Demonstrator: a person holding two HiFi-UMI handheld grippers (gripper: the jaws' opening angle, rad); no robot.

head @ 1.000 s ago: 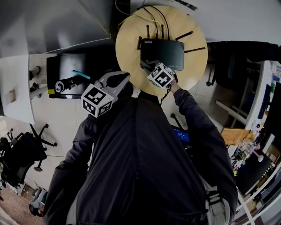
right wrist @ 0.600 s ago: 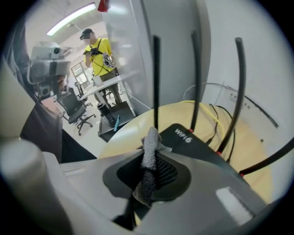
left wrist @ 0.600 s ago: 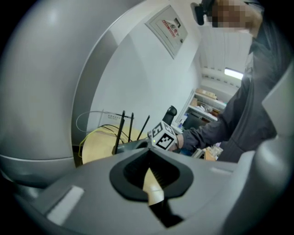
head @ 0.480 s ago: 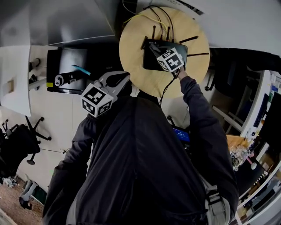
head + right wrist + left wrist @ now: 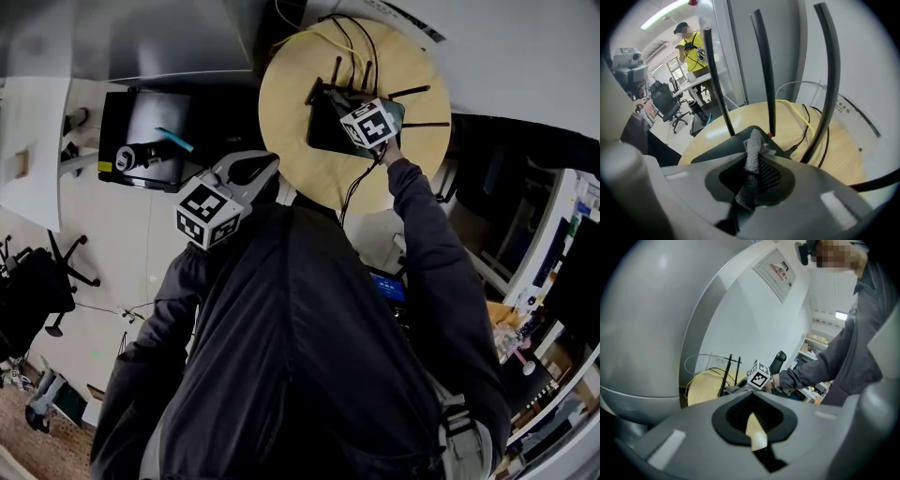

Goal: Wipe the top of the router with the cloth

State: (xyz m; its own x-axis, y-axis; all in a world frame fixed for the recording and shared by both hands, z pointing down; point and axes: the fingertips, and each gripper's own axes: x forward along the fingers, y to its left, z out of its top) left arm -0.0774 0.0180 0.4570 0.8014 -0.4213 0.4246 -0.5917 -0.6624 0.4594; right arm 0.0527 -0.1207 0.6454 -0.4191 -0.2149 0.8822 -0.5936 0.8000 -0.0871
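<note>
Right gripper [image 5: 366, 122] is clamped tight on the grey cloth [image 5: 751, 161], down on the black router [image 5: 328, 129] on the round wooden table [image 5: 286, 103]. Left gripper [image 5: 753, 397] hangs nearer, jaws closed, empty.

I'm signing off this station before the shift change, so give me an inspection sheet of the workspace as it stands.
Surface: round wooden table, light top.
Job's things: black router lies on the table, antennas upright; grey cloth touches its top.
Clutter: nothing seen on the table.
Grippers: right hand-held gripper shut on the cloth over the router; left hand-held gripper shut, empty, away from the table.
Cables: yellow cable and black cables trail from the router's back.
Surroundings: office chair on the floor at left; person in yellow in the background.
</note>
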